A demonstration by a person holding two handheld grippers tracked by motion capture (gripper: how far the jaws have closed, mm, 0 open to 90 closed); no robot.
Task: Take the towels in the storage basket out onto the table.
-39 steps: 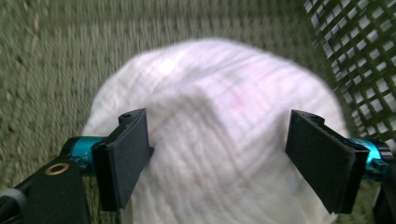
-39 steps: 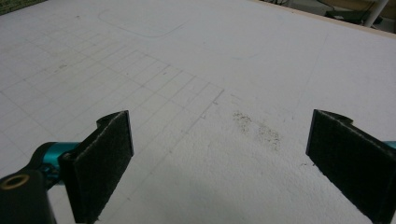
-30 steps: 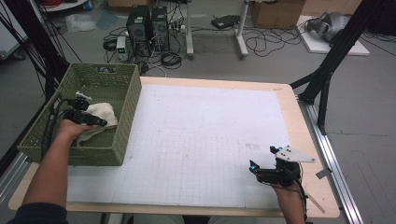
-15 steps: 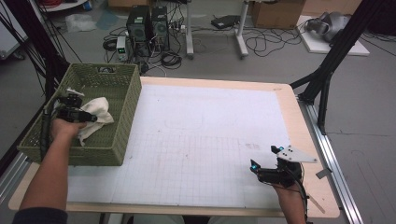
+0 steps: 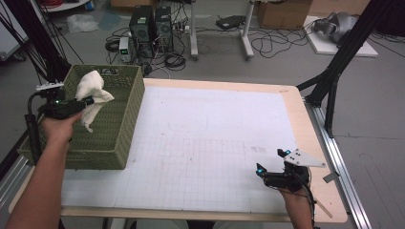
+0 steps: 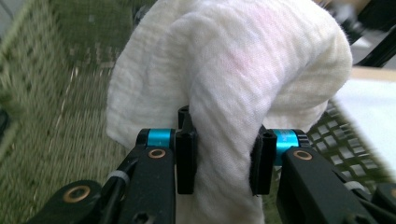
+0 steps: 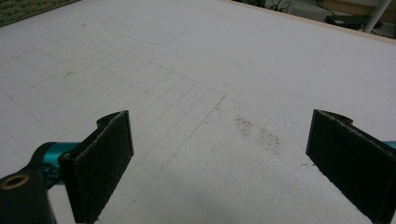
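The left gripper point(image 6: 224, 161) is clamped on a bunched white cloth point(image 6: 233, 74): in the left gripper view both black pads press into a thick fold of it, and the rest of the fabric balloons up and over the jaws. Those jaws have just been closing, and the cloth is squarely between them, so the grasp looks secure rather than a pinch on a loose edge. From the high view the left gripper point(image 5: 82, 103) holds the cloth point(image 5: 93, 93) up at about the level of the green woven basket's point(image 5: 112, 133) rim, a tail of fabric hanging down against the basket's near wall. A second ago that cloth lay low inside the basket with the gripper down over it and its jaws wide; now it has been raised clear of the basket floor and the hand has drawn toward the basket's left side. I judge this to mean the pick is done and the carry-out has begun, the cloth likely bound for the white mat point(image 5: 215, 138) on the table. The right gripper point(image 7: 224, 158) stands wide open and empty, low over the mat's pencilled grid, and sits where it did before, at the table's near right corner point(image 5: 274, 177). Whether more cloths remain in the basket is hard to tell.
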